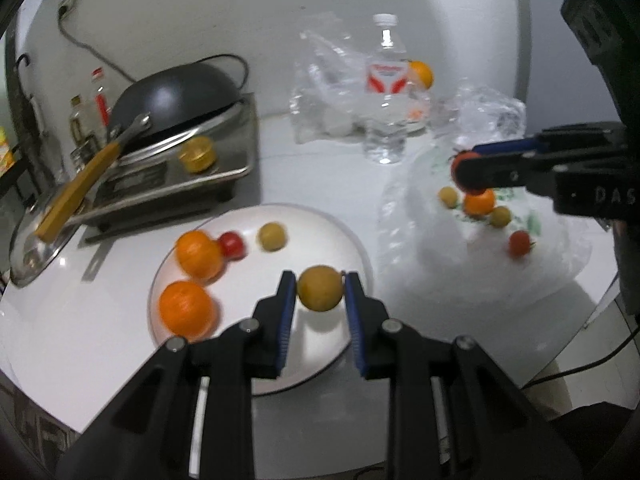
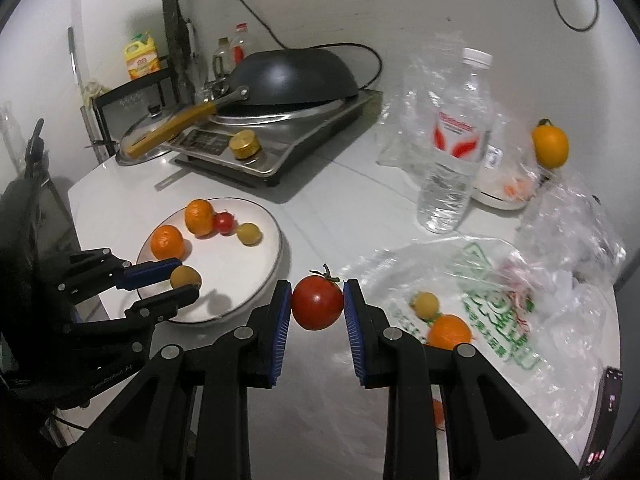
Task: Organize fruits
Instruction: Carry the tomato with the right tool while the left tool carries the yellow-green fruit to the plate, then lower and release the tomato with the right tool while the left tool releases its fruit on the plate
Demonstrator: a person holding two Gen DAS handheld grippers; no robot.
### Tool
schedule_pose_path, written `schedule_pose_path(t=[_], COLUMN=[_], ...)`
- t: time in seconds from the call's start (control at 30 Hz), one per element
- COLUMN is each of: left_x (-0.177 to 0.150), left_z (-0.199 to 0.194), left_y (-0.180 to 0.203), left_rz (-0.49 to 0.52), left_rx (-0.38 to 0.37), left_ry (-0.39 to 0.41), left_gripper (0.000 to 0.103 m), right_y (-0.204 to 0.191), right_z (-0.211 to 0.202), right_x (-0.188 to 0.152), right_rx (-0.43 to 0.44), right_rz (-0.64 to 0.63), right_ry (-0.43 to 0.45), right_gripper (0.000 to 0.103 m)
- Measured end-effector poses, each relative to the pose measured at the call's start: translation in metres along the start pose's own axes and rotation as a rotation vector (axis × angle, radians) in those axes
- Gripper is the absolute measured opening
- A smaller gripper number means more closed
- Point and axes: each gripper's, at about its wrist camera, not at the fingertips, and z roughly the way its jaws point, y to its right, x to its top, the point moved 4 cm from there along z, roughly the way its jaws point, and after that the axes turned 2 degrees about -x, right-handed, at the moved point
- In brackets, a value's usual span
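Observation:
My left gripper (image 1: 320, 289) is shut on a small yellow-green fruit (image 1: 320, 288) and hangs over the near part of the white plate (image 1: 320, 232). On the plate lie two oranges (image 1: 186, 308), a small red tomato (image 1: 233, 244) and another yellow-green fruit (image 1: 272, 236). My right gripper (image 2: 317, 304) is shut on a red tomato (image 2: 316, 302) with a green stem, held above the counter between the plate (image 2: 260, 264) and the printed plastic bag (image 2: 492, 312). On that bag rest an orange (image 2: 449, 331) and a yellow-green fruit (image 2: 426, 305). The left gripper (image 2: 186, 280) shows at the plate's left edge in the right wrist view.
A clear water bottle (image 2: 452, 152) stands behind the bag, with crumpled clear plastic (image 2: 568, 232) and an orange fruit (image 2: 550, 146) to its right. An induction cooker (image 2: 280, 148) with a black wok (image 2: 296, 76) sits at the back left. A phone (image 2: 604, 420) lies at the counter's right edge.

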Motion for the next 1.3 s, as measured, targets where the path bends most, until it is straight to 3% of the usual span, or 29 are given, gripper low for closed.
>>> schedule_pose_path(t=[0.57, 1.3], left_x=[-0.029, -0.036], left_z=[0.007, 0.012], left_y=[-0.054, -0.066], left_rz=[-0.041, -0.097], left_rx=[0.074, 0.026], left_ry=[-0.032, -0.054], left_gripper=[0.025, 0.027], right_y=[-0.057, -0.079], right_z=[0.054, 0.118], right_x=[0.018, 0.025], right_rx=[0.06, 0.047], right_rz=[-0.068, -0.106], right_ry=[-0.059, -0.138], right_gripper=[0.029, 0.029])
